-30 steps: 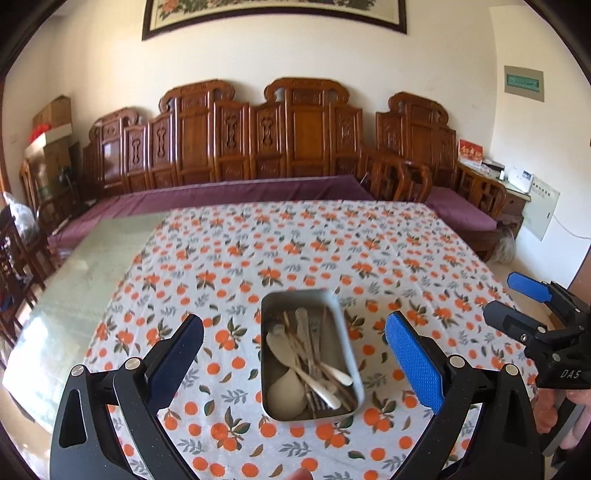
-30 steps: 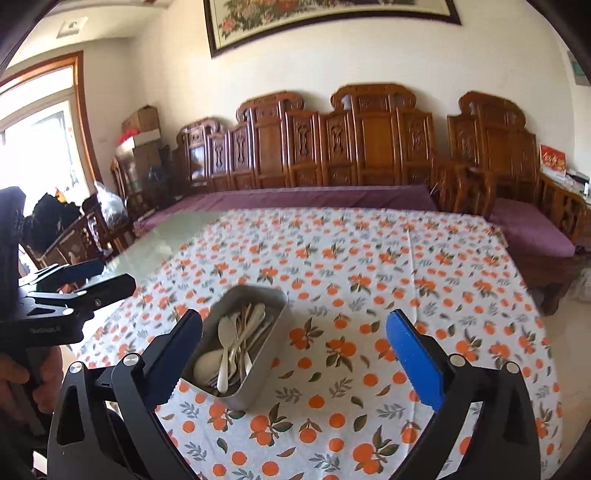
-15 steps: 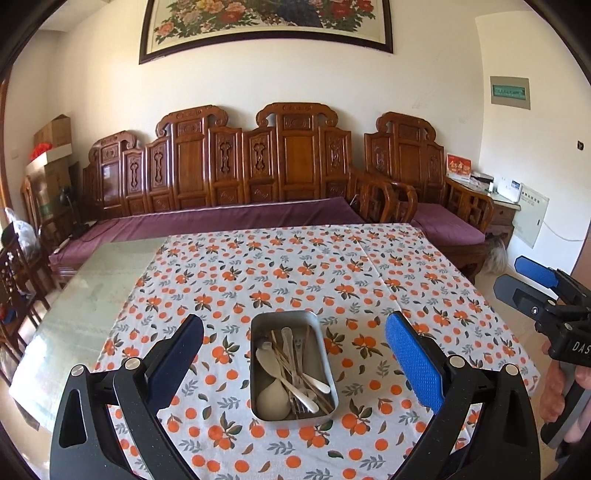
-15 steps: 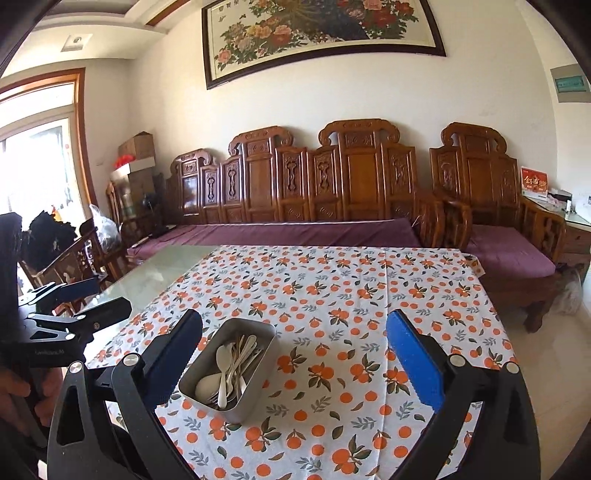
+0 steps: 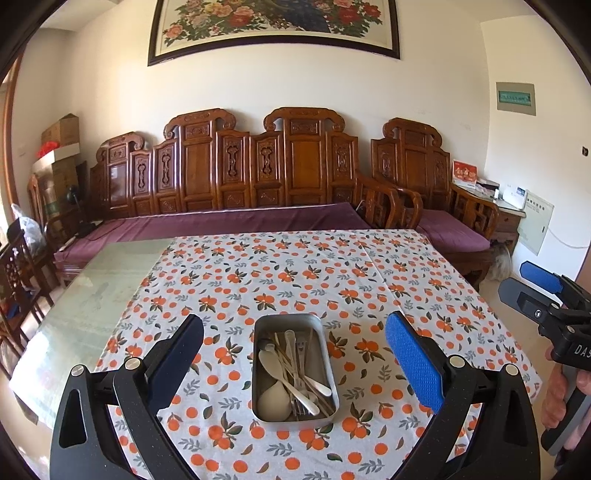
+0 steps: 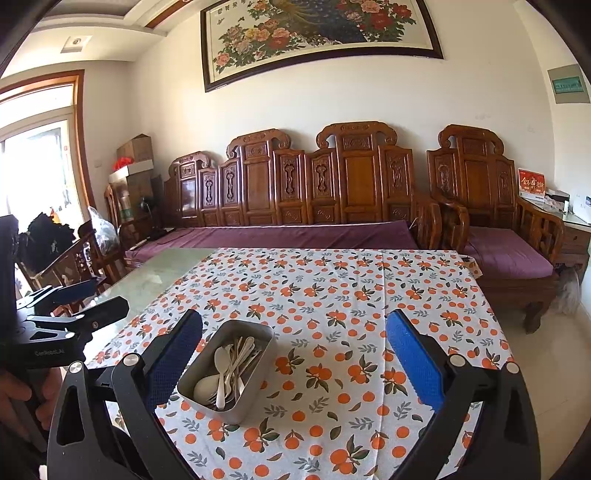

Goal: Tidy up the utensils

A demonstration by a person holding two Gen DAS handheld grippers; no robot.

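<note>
Left wrist view first: compared with a second ago I have drawn back and tilted up, so the metal tin point(image 5: 294, 369) now looks smaller and sits lower and more centred between my fingers, and more of the wall and the framed flower painting point(image 5: 273, 26) has come into sight above the carved wooden bench point(image 5: 258, 173). My left gripper point(image 5: 294, 354) is spread wide and grips nothing; its blue-padded right finger point(image 5: 413, 365) and dark left finger point(image 5: 177, 354) stand well apart on either side of the tin without touching it. The tin rests on the orange-patterned tablecloth point(image 5: 295, 273) near the table's front edge, its long side running away from me, and holds a jumble of utensils point(image 5: 291, 373): pale spoons, metal cutlery and thin sticks lying lengthwise. My right gripper point(image 5: 535, 295) shows at the right border of this view, off the table's edge, with my right hand point(image 5: 565, 391) around its handle. In the right wrist view the same backing-off shows, with the painting now in full view. My right gripper point(image 6: 294, 354) is equally wide open and empty; the tin point(image 6: 225, 369) lies at an angle just beside its left finger point(image 6: 173, 354), well clear of the right one. My left gripper point(image 6: 74, 306) hangs at the left border over the bare glass tabletop point(image 6: 155, 273).
</note>
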